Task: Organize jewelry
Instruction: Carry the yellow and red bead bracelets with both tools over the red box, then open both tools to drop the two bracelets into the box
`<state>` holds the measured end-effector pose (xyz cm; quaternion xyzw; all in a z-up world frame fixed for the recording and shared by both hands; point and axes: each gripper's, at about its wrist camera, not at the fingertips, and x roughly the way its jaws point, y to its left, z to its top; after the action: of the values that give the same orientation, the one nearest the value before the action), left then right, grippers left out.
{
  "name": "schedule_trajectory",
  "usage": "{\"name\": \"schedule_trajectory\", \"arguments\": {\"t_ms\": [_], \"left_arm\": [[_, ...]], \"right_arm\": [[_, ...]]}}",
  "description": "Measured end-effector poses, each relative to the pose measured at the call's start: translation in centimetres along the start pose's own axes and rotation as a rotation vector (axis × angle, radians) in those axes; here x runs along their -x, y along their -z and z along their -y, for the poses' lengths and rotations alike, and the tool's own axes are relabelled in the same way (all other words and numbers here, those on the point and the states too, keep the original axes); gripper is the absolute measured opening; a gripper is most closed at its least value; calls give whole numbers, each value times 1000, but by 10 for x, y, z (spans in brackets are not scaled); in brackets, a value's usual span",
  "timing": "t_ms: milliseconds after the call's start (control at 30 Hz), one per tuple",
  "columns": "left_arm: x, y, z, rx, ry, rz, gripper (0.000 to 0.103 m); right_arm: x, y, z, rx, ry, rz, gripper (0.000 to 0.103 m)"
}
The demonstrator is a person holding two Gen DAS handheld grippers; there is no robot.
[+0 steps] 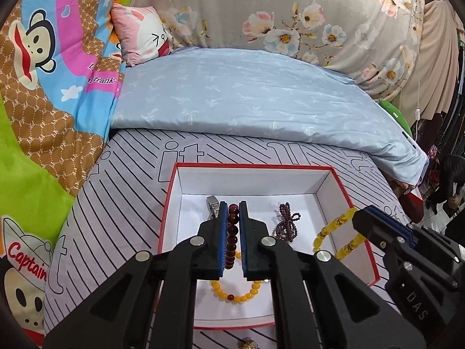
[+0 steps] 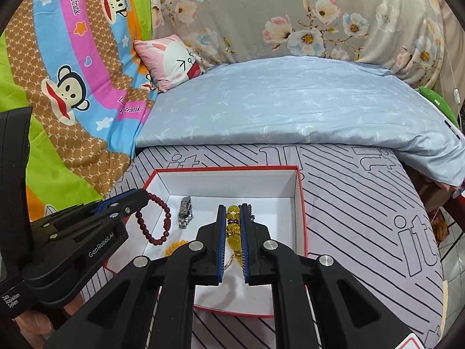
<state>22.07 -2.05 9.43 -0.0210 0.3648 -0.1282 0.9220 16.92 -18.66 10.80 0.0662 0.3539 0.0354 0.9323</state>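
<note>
A white box with a red rim lies on the striped sheet. My left gripper is shut on a dark red bead bracelet, which hangs over the box in the right wrist view. My right gripper is shut on a chunky yellow bead bracelet, seen over the box's right side in the left wrist view. In the box lie a silver watch, a purple bead string and a small yellow bead bracelet.
A blue quilt lies behind the box, with a pink pillow and cartoon blanket at left. A small gold piece lies on the sheet in front of the box. The bed edge drops off at right.
</note>
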Motion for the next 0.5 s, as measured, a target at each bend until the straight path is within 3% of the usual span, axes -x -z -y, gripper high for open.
{"name": "schedule_trajectory", "arguments": {"t_ms": [500], "left_arm": [[-27,10,-3,1,-2,-51,8]], "right_arm": [[-30,14,11,-12,34,-56,9]]}}
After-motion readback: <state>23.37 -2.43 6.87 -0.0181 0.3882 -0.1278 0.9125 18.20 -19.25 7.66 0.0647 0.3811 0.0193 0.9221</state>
